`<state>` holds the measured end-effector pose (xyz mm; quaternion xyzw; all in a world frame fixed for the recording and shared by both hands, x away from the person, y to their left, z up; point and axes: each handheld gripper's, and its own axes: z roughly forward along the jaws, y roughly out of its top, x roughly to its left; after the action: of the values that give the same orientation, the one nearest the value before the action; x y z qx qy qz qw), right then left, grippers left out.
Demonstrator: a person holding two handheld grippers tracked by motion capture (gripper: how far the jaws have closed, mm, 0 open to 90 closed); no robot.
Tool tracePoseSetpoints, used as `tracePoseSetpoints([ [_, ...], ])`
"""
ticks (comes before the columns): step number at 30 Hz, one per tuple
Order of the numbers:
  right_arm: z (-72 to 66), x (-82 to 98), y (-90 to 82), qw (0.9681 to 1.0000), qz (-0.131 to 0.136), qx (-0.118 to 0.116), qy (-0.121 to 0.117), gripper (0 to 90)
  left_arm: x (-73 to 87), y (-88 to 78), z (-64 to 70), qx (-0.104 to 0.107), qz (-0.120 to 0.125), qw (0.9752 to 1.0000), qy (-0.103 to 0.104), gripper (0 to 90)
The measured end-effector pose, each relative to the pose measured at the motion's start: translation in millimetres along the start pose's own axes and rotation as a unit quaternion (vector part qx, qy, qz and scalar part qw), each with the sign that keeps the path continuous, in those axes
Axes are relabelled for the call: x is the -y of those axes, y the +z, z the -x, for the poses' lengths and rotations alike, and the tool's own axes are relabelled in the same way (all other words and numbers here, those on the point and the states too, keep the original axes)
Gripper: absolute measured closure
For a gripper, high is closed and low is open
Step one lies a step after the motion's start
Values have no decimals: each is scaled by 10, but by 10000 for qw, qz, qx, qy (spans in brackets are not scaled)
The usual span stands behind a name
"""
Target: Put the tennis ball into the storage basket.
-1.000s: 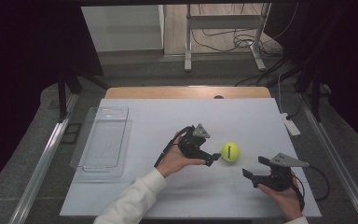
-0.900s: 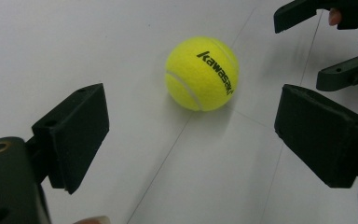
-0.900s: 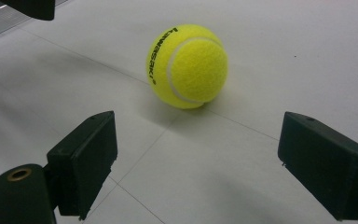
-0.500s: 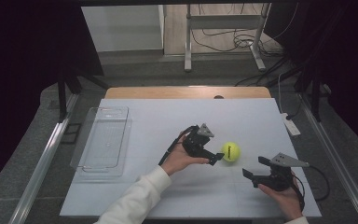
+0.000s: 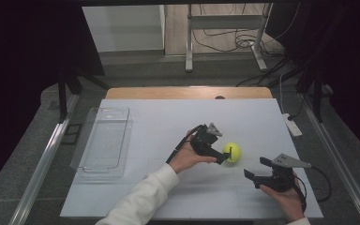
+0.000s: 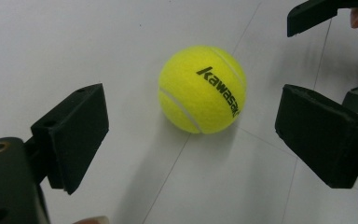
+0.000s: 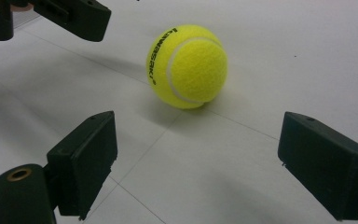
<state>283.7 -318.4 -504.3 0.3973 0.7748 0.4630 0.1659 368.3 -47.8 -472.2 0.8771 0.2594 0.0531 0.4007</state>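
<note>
Toward the left edge of the bench (image 5: 136,117) lies a clear plastic tray (image 5: 102,146), with nothing in it that can be made out, well apart from the work in hand.

Nearer the middle, the left gripper (image 5: 221,158) is held low over the white surface, its jaws spread wide and closed on nothing. In the left gripper view those tongs (image 6: 191,140) stand open with the tennis ball (image 6: 202,88) lying just ahead of them, centred on the gap though not yet between the pads. The ball bears black lettering and, being round, offers no long axis to line up on.

On the high view the tennis ball (image 5: 232,152) rests on the bench right of centre, just beside the left jaw tips; whether they touch it cannot be told from that view.

Toward the right front corner sits the right gripper (image 5: 254,168), also spread open and empty. In the right gripper view its tongs (image 7: 196,158) face the ball (image 7: 187,66) across a visible stretch of bare surface (with the other gripper's jaw showing beyond, at the upper left).

Judgement: the left gripper is clearly the nearer and already squared to the ball; a short advance straight ahead, then closing, would appear sufficient. The ball may roll if nudged off-centre.
</note>
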Motion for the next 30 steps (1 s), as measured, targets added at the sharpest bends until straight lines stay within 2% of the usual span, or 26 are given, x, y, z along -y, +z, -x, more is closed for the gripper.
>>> tracePoseSetpoints([
  [8,1,-1,-1,10000,10,-1,3,118,-25,87,-29,-48,-71,10000,-18,103],
  [20,-2,0,5,10000,-12,16,-19,118,-61,174,-27,-5,-61,10000,23,98],
  [30,-3,1,6,10000,-20,18,-19,117,-69,246,-52,16,-95,9999,-50,91],
])
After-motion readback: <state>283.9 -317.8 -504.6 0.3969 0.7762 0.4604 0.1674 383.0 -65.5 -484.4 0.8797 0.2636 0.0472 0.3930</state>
